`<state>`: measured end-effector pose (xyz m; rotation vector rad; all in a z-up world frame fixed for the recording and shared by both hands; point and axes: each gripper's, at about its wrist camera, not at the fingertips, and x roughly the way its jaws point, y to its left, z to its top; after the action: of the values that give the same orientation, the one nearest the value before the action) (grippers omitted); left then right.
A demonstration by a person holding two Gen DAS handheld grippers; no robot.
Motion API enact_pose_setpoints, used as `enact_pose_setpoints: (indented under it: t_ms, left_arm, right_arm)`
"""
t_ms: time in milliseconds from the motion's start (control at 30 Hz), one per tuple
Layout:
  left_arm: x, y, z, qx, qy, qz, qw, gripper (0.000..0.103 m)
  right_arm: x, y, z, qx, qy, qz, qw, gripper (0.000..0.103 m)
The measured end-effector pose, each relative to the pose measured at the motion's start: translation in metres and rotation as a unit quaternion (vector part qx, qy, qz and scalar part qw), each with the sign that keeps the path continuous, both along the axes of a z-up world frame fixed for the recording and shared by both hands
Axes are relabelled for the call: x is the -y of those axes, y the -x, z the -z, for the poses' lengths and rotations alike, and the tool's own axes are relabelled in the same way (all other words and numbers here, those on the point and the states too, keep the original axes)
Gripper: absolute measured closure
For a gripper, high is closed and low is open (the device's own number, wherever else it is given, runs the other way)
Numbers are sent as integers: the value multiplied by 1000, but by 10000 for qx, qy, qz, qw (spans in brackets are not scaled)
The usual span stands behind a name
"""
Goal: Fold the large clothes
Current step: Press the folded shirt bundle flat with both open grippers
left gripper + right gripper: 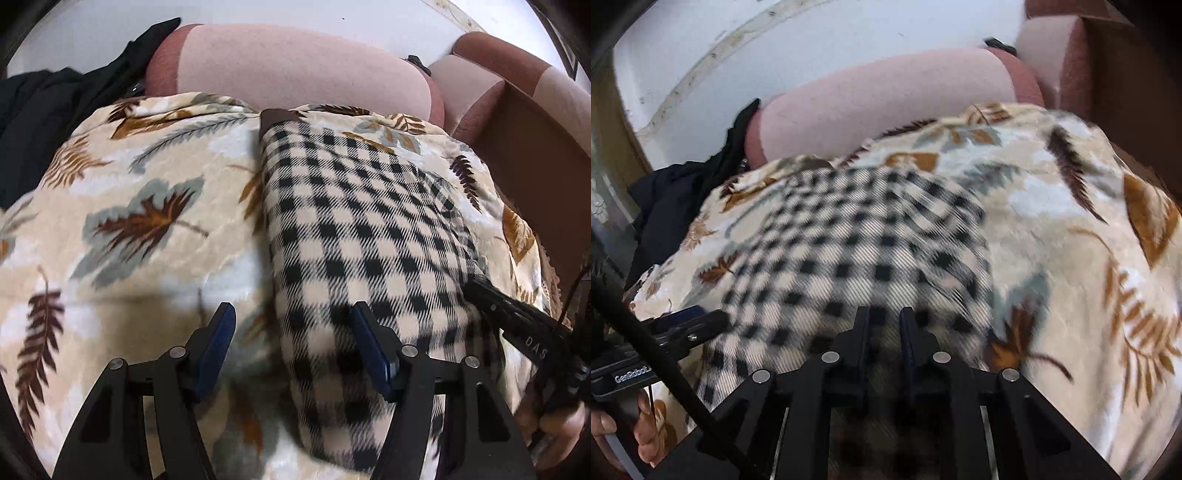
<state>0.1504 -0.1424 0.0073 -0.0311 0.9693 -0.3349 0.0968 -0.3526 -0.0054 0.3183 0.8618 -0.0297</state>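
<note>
Left tool (pixel 293 325) spread, empty, over checked garment (pixel 362 221). Right tool (pixel 884 317) nearly pressed together; grip unclear. Risk: fleece slips, fold drags leaf blanket (pixel 129 206).

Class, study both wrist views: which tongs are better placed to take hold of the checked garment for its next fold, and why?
Probably the right tongs: nearly shut, directly over the checked garment. The left tongs gape wide, straddling its edge over the leaf-print blanket.

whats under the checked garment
The checked garment lies on a leaf-print blanket, which shows all around it. What the blanket covers beneath cannot be seen.
</note>
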Motion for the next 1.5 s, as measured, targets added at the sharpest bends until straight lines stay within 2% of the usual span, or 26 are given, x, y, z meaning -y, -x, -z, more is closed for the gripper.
enact_pose_setpoints:
  t_ms: [100, 167, 400, 500, 567, 633, 667, 733, 833, 900, 1000, 1133, 1167, 1233, 1333, 1400, 1500]
  left_arm:
    - [-6, 16, 8, -70, -36, 3, 10000, 39]
    - [-9, 29, 14, -51, -120, 15, 9999, 39]
    - [-29, 50, 22, -253, 210, -88, 9994, 39]
    - [-31, 55, 19, -234, 163, -51, 9996, 39]
    - [-33, 59, 15, -220, 122, -18, 9997, 39]
    - [-34, 66, 10, -180, 70, 32, 9998, 39]
    - [-35, 70, 7, -161, 21, 64, 9998, 39]
    - [-37, 79, 1, -119, -65, 141, 9998, 39]
    - [-39, 90, -3, -33, -159, 181, 9997, 39]
    - [-39, 95, -3, 16, -296, 157, 9994, 39]
    - [-38, 96, 1, -46, -385, 92, 9992, 39]
    - [-35, 97, 4, -164, -359, 23, 9992, 39]
    - [-34, 97, 3, -158, -358, 36, 9992, 39]
    - [-30, 99, 0, -93, -414, 86, 9991, 39]
    - [-22, 101, -5, 35, -626, 133, 9979, 39]
    - [-18, 102, -7, 58, -711, 159, 9973, 39]
    - [-12, 105, -6, 25, -878, 210, 9959, 39]
  right_arm:
    - [13, 10, 10, -372, -334, 61, 9987, 85]
    - [15, 18, 13, -503, -390, 64, 9980, 85]
    - [-4, 53, 14, -711, 285, -158, 9969, 85]
    - [-7, 68, 13, -772, 485, -178, 9957, 85]
    - [-3, 75, 12, -793, 407, -165, 9959, 85]
    - [6, 84, 9, -714, 117, -93, 9973, 84]
    - [13, 90, 7, -615, -54, 3, 9981, 80]
    - [19, 97, 0, -363, -160, 146, 9991, 80]
    - [24, 101, -15, 124, -32, 261, 9996, 80]
    - [23, 99, -20, 297, 44, 268, 9992, 80]
    - [14, 88, -15, 209, -32, 173, 9996, 80]
    - [7, 72, 7, -488, 308, 201, 9981, 80]
    - [10, 72, 9, -544, 313, 274, 9977, 80]
    - [20, 79, 5, -417, 143, 466, 9979, 80]
    - [28, 89, -17, 133, 157, 675, 9975, 79]
    - [27, 87, -27, 420, 164, 678, 9967, 76]
    - [17, 67, -32, 505, 201, 489, 9973, 74]
